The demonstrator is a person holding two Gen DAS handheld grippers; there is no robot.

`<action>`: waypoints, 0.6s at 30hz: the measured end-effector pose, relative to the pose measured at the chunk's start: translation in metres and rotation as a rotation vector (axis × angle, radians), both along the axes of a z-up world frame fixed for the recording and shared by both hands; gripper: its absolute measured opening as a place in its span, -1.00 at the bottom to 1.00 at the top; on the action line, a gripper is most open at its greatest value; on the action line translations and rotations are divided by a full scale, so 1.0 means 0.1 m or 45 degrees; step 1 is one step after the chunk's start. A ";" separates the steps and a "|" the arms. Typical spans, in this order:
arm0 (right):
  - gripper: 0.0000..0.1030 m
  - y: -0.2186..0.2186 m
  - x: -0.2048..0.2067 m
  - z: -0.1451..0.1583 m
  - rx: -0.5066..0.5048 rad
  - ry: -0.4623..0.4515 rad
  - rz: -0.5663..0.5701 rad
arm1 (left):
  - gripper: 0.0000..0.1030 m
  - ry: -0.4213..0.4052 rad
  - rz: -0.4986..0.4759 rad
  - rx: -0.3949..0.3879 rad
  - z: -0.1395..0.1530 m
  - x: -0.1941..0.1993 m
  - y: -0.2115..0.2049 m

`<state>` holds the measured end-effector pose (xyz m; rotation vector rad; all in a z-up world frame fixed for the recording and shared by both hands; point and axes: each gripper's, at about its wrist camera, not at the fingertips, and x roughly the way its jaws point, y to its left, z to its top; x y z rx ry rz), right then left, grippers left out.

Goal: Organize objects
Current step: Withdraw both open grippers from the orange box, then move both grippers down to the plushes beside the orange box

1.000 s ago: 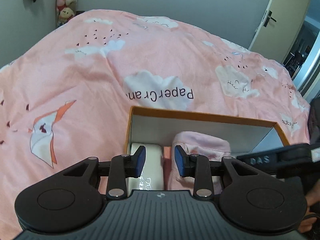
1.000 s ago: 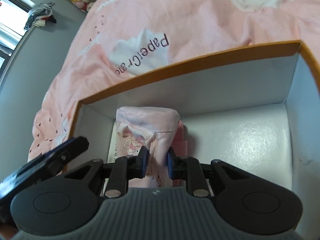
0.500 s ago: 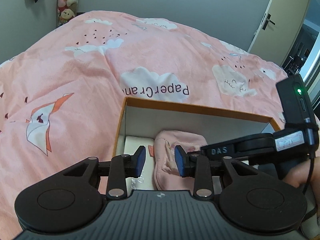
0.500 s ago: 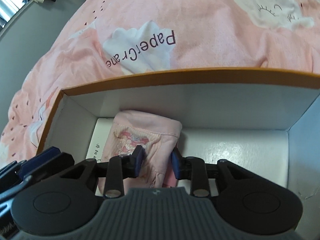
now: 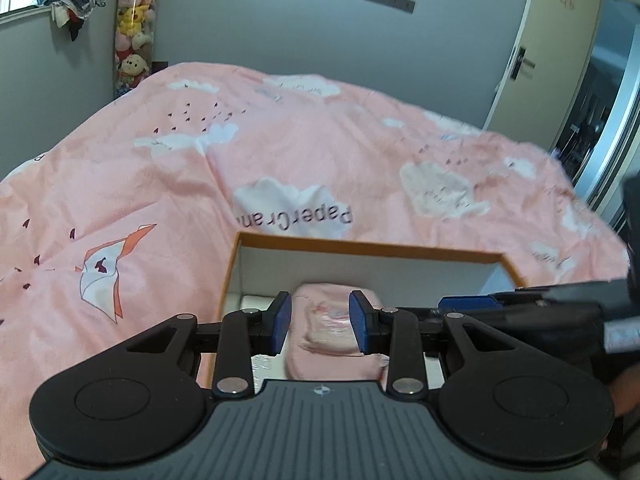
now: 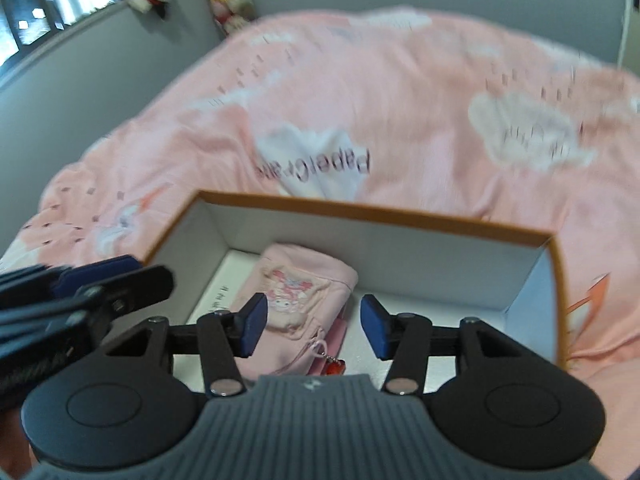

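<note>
An orange-rimmed cardboard box (image 6: 380, 214) with a white inside sits on the pink bed; it also shows in the left wrist view (image 5: 368, 245). A pink drawstring pouch (image 6: 300, 292) with a cartoon print lies inside it on the left, partly over a white printed item (image 6: 224, 296). The pouch also shows in the left wrist view (image 5: 332, 320). My right gripper (image 6: 310, 328) is open and empty above the pouch. My left gripper (image 5: 320, 322) is open and empty above the box's near side.
A pink duvet (image 5: 280, 152) with cloud and crane prints covers the bed around the box. Stuffed toys (image 5: 134, 40) hang in the far left corner. A door (image 5: 536, 60) stands at the right. The right half of the box floor (image 6: 460, 312) is bare.
My right gripper has opened, let go of the pouch and lifted back from the box. The pouch now lies in the box. My left gripper has also risen and pulled back.
</note>
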<state>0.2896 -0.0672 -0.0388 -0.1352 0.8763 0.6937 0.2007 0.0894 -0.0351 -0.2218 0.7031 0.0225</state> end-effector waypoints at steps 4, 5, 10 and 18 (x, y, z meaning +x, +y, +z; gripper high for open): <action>0.07 -0.28 -0.34 0.21 0.041 -0.136 0.020 | -0.26 -0.042 -0.052 -0.017 0.13 -0.20 -0.09; 0.07 -0.36 -0.42 0.25 0.051 -0.161 0.021 | -0.25 -0.045 -0.072 -0.021 0.15 -0.25 -0.11; 0.09 -0.75 -0.79 0.30 0.099 -0.201 -0.058 | -0.25 -0.011 -0.188 -0.036 0.12 -0.52 -0.24; -0.10 -1.21 -1.29 0.12 0.123 -0.164 -0.186 | -0.25 0.146 -0.220 -0.163 -0.15 -0.87 -0.18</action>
